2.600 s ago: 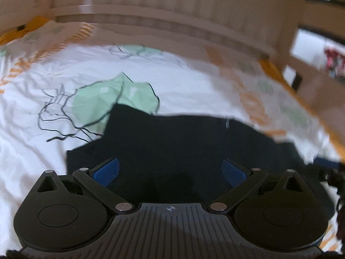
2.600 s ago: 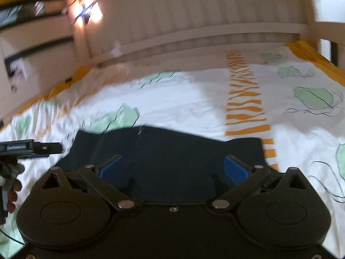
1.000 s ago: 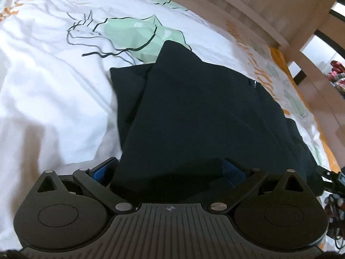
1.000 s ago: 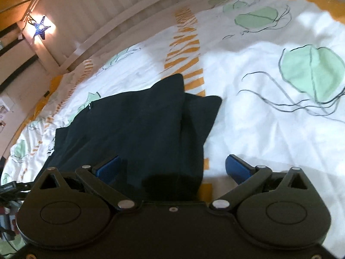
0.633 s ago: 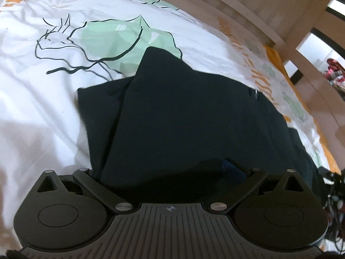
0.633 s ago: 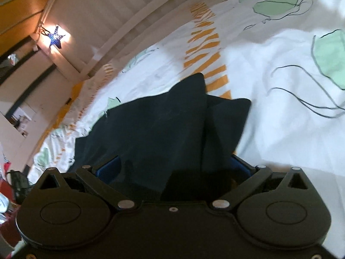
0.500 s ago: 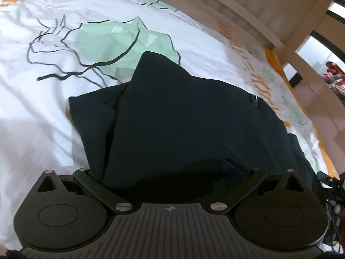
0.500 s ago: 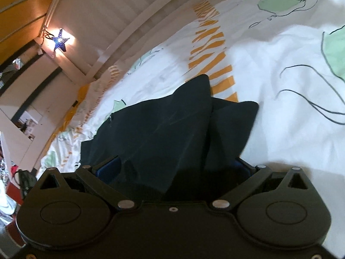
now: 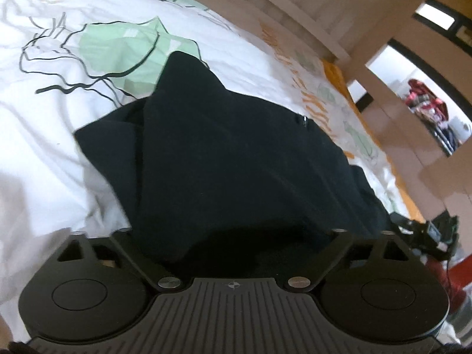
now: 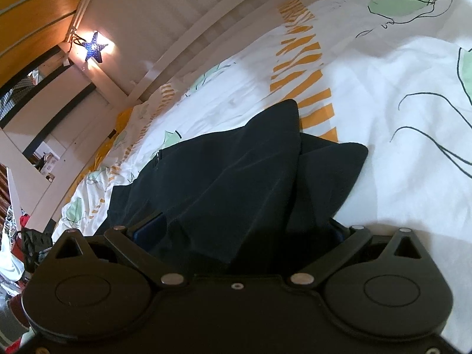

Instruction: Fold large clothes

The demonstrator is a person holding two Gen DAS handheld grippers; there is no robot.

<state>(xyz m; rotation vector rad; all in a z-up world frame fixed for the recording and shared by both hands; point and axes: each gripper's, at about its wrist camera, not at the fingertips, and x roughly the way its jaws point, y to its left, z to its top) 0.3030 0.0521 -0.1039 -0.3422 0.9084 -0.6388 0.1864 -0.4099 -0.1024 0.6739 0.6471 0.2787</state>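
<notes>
A large dark navy garment lies folded on the bed, with a small zipper pull on its top layer. My left gripper sits at its near left corner; the cloth bunches between the jaws and hides both pads. In the right wrist view the same garment rises as a lifted flap. My right gripper holds its near right corner; one blue pad shows at the left and the other is buried in cloth. The other gripper shows at the far edge of each view.
The bed has a white sheet with green leaf and orange stripe prints. A slatted wooden bed rail runs along the far side. A lit star lamp hangs at the rail's corner. Clutter lies beyond the bed's end.
Both grippers came down from above the flat garment onto its near corners and closed on the cloth. The corners now rise, with the fabric bunched in the jaws.
</notes>
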